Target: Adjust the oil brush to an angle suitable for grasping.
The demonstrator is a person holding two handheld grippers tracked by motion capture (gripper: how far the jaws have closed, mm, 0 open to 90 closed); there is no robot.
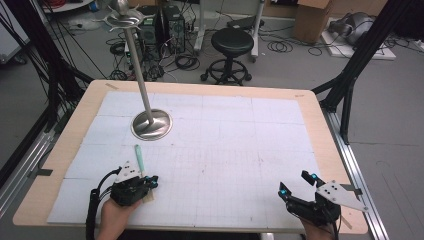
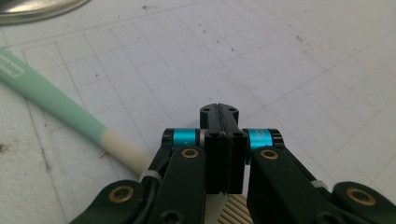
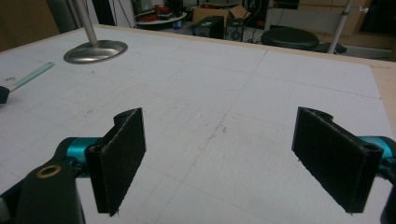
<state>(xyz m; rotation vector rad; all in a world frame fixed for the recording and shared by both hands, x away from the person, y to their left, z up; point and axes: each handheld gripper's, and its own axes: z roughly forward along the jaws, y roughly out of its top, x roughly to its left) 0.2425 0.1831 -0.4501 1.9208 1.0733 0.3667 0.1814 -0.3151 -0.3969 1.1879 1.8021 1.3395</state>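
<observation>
A long tool with a mint-green handle (image 1: pixel 139 159) and a cream neck lies on the white gridded mat (image 1: pixel 225 145) at the front left. My left gripper (image 1: pixel 152 181) sits low over its near end. In the left gripper view the jaws (image 2: pixel 219 112) are pressed flat together with nothing seen between them. The green handle (image 2: pixel 51 100) runs off to the left and its cream neck passes under the left finger. A ribbed cream piece (image 2: pixel 238 210) shows below the jaws. My right gripper (image 1: pixel 295 182) rests at the front right, jaws wide apart (image 3: pixel 224 154) and empty.
A metal stand with a round base (image 1: pixel 151 125) and a tall thin pole (image 1: pixel 135 60) rises at the mat's back left. The wooden table edge (image 1: pixel 330 145) borders the mat. A black stool (image 1: pixel 232 42) and cables lie on the floor beyond.
</observation>
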